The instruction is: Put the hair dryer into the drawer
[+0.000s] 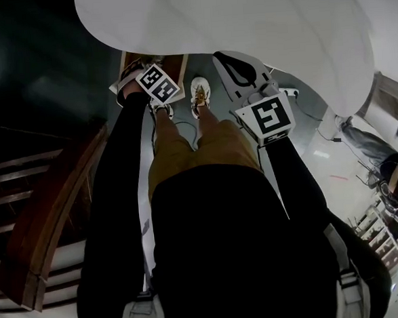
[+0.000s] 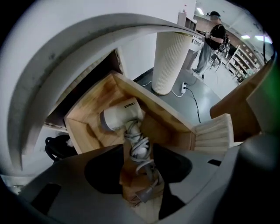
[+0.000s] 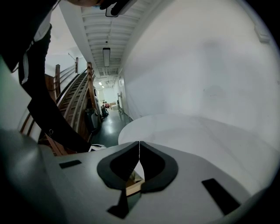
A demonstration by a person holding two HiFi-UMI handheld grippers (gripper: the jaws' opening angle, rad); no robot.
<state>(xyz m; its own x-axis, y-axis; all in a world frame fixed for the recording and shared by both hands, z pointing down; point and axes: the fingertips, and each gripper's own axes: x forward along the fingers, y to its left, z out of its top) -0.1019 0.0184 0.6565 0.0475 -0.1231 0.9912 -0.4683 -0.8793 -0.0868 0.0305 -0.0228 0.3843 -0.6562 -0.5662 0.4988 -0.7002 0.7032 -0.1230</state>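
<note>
- Hair dryer [image 2: 122, 117] count: one, white, lying flat on the floor of the open wooden drawer [image 2: 96, 98], straight below the left gripper [image 2: 139, 175].
- Nearest the lens: left jaws spread wide, pressing on nothing, pointing down into the drawer.
- Just past the jaw tips: grey plug [image 2: 146, 194] and one cord [image 2: 140, 148], wound in loops round the handle.
- Long axis: runs from the gap between the left jaws away toward the drawer's back, handle end nearer, barrel end farther and turned crosswise. Sits in line with the gap, so closing would pinch the handle from both sides.
- Looks already placed, judging by how it rests; drawer not yet pushed shut.
- One drawer only, pulled out under a curved white edge.
- Right gripper [image 3: 139, 151]: jaws closed tip to tip, holding nothing, aimed out over the round white tabletop [image 3: 183, 131] and well apart from the dryer. Leaves the left as the nearer one by far.
- Two grippers in all.
- Beyond the drawer: one white fluted column [image 2: 168, 61] standing on the floor.
- Farthest: one person [image 2: 210, 43] standing by shelving.
</note>
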